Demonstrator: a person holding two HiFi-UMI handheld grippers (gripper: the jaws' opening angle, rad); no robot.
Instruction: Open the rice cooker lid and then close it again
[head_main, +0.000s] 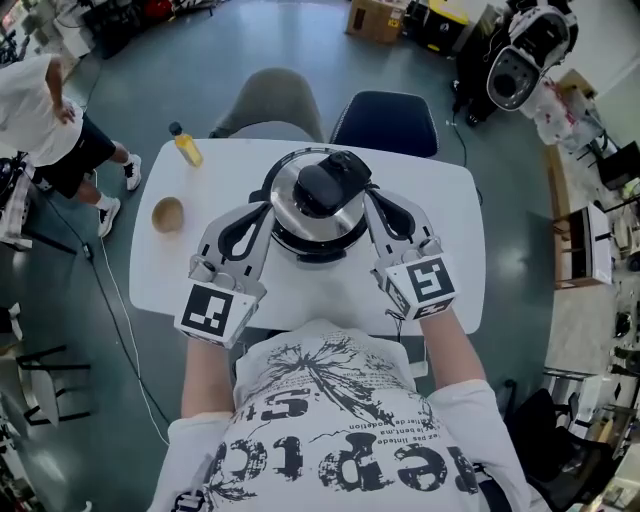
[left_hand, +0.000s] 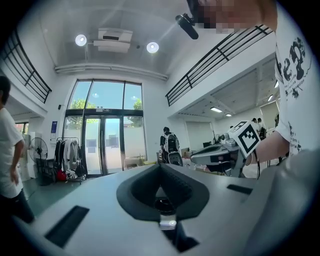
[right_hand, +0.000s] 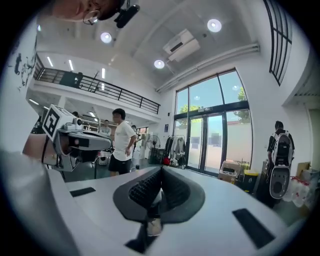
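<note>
A white rectangular table carries a round silver rice cooker with a black handle on top. The cooker stands at the middle of the table, and from above its lid looks down over the pot. Behind the rice cooker are a grey chair and a dark blue chair.

The left gripper lies just beside the rice cooker's left flank and the right gripper just beside its right flank, so the cooker sits between the two. Whether either tip touches its wall cannot be told. Each gripper's own view shows its ribbed black pads pressed together with nothing between them, and neither view takes in the cooker.

Well to the left of the rice cooker sits a small light wooden bowl. Beyond the bowl, a yellow bottle with a dark cap stands at the table's far edge.
</note>
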